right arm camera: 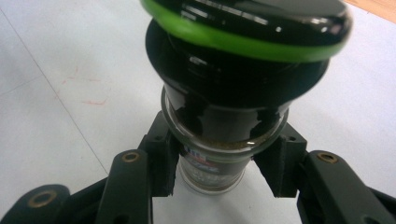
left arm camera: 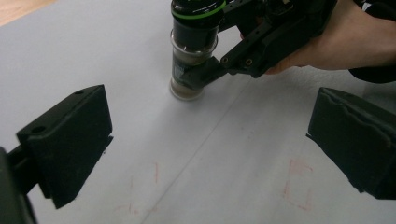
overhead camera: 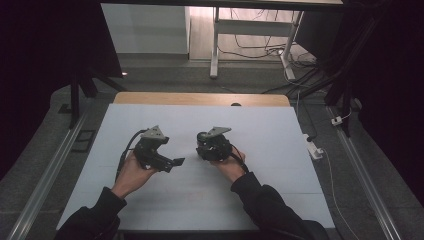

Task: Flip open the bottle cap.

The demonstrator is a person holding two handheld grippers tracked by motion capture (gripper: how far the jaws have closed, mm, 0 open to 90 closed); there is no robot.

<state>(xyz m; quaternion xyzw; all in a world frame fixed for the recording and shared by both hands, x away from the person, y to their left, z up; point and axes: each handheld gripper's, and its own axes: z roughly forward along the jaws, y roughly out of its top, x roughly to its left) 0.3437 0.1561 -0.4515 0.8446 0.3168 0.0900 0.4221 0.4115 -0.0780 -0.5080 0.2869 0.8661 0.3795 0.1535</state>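
A glass spice grinder [right arm camera: 219,172] with a black top and a green ring stands upright, its base on or just at the white sheet [overhead camera: 200,195]. My right gripper [right arm camera: 215,170] is shut on its glass body below the black top. From the left gripper view the same grinder [left arm camera: 194,46] lies ahead, clamped by the right gripper [left arm camera: 189,80] with a hand behind it. My left gripper [left arm camera: 210,144] is open, its jaws wide apart over bare sheet, short of the grinder. In the high view the left gripper [overhead camera: 172,162] sits left of the right gripper [overhead camera: 204,146].
Faint red marks [left arm camera: 296,182] show on the sheet near the left gripper. A strip of wooden tabletop [overhead camera: 200,98] runs along the far edge. Past the table stand white desk legs [overhead camera: 215,45] and floor cables, with a power strip [overhead camera: 315,150] at the right.
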